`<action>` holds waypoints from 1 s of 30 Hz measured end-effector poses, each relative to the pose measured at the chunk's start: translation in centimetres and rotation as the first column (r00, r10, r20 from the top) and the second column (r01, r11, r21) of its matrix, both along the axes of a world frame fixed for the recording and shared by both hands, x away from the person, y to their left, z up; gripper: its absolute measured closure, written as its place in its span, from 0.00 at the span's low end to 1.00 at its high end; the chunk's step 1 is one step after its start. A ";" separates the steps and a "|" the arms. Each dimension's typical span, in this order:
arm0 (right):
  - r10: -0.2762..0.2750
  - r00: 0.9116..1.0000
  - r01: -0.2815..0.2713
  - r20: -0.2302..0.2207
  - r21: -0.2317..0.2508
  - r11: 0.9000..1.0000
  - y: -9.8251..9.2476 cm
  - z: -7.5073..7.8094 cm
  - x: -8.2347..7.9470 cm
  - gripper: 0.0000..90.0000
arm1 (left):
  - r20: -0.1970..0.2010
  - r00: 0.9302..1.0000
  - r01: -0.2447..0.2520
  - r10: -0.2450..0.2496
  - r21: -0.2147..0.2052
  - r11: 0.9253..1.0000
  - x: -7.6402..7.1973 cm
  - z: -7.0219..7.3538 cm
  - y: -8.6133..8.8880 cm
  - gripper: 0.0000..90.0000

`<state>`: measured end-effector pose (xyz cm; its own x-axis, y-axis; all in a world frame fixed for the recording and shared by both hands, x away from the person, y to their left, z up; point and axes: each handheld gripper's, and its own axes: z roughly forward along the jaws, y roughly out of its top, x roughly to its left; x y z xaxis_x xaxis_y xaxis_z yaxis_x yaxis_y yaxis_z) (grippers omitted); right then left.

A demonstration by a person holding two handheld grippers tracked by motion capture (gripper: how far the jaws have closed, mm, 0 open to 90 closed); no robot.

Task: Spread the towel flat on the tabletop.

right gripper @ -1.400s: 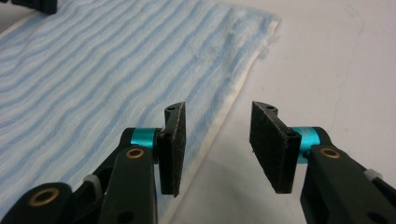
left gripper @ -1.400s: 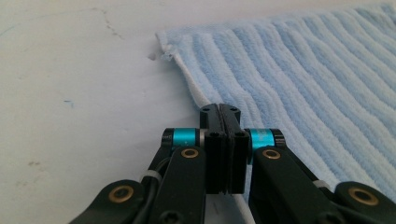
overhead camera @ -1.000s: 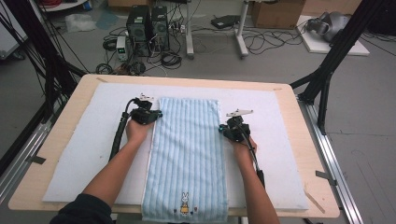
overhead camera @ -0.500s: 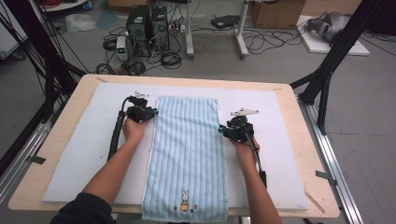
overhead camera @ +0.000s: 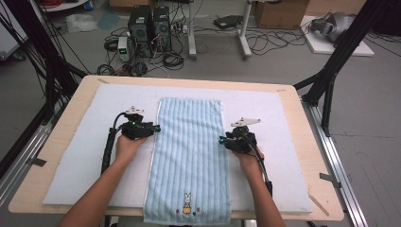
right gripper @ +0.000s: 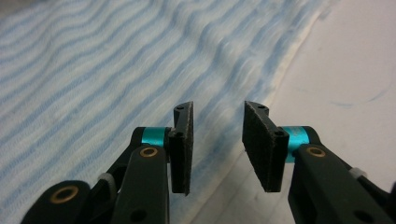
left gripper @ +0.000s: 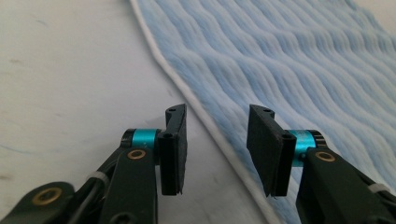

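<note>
Left gripper (overhead camera: 156,128) sits at the towel's (overhead camera: 189,156) 9 o'clock edge, jaws apart and just been opening, nothing pinched; the white hem (left gripper: 219,137) runs under the gap. Towel lies flat, lengthwise on the white mat (overhead camera: 85,142), bunny print (overhead camera: 187,204) at 6 o'clock. Right gripper (overhead camera: 221,140) is at its 3 o'clock edge, jaws apart after closing slightly; edge contact probably none, view blurred.
</note>
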<state>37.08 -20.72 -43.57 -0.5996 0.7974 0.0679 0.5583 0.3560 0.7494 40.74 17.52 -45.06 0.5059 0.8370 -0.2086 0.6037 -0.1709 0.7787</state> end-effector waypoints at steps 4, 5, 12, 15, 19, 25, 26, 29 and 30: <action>-0.005 1.000 0.005 0.005 -0.019 1.000 0.5 -0.5 -0.2 0.64 | 0.018 0.999 0.032 -0.034 0.099 0.995 -0.7 0.4 -0.8 0.70; -0.017 1.000 0.017 0.005 -0.010 1.000 0.5 -0.6 -0.3 0.62 | 0.048 0.998 0.037 -0.045 0.164 0.986 -0.9 0.4 -1.1 0.81; -0.039 0.999 0.039 0.012 0.009 0.999 -0.3 -0.2 -1.1 0.59 | 0.108 0.994 -0.037 0.021 0.149 0.988 -1.2 0.0 -0.5 0.89; -0.049 0.998 0.048 0.038 0.025 0.999 -0.8 0.2 -1.6 0.58 | 0.128 0.992 -0.034 0.022 0.094 0.995 -1.5 0.2 0.2 0.68; -0.045 0.996 0.045 0.071 0.003 0.999 -1.4 0.5 -2.2 0.47 | 0.155 0.986 0.077 -0.058 -0.118 0.990 -2.6 1.0 1.8 0.48; -0.048 0.991 0.047 0.125 0.009 0.999 -2.6 1.4 -3.4 0.21 | 0.219 0.972 0.126 -0.079 -0.207 0.970 -3.9 1.9 3.1 0.21; -0.051 0.991 0.049 0.126 0.015 0.999 -2.9 1.5 -3.5 0.19 | 0.228 0.969 0.142 -0.092 -0.214 0.966 -4.4 2.0 3.6 0.20; -0.031 0.991 0.033 0.133 -0.013 0.999 -3.5 1.5 -3.8 0.13 | 0.241 0.966 0.145 -0.092 -0.211 0.967 -4.6 2.1 4.2 0.20; -0.027 0.989 0.029 0.145 -0.012 1.000 -3.7 1.5 -3.9 0.13 | 0.240 0.967 0.135 -0.080 -0.218 0.967 -4.5 2.2 4.4 0.20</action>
<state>33.16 -24.38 -42.05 -0.5796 0.8144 -0.0291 0.4540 0.3524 0.8183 36.23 21.91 -42.90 0.6468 0.7174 -0.2588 0.3942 -0.0240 0.9187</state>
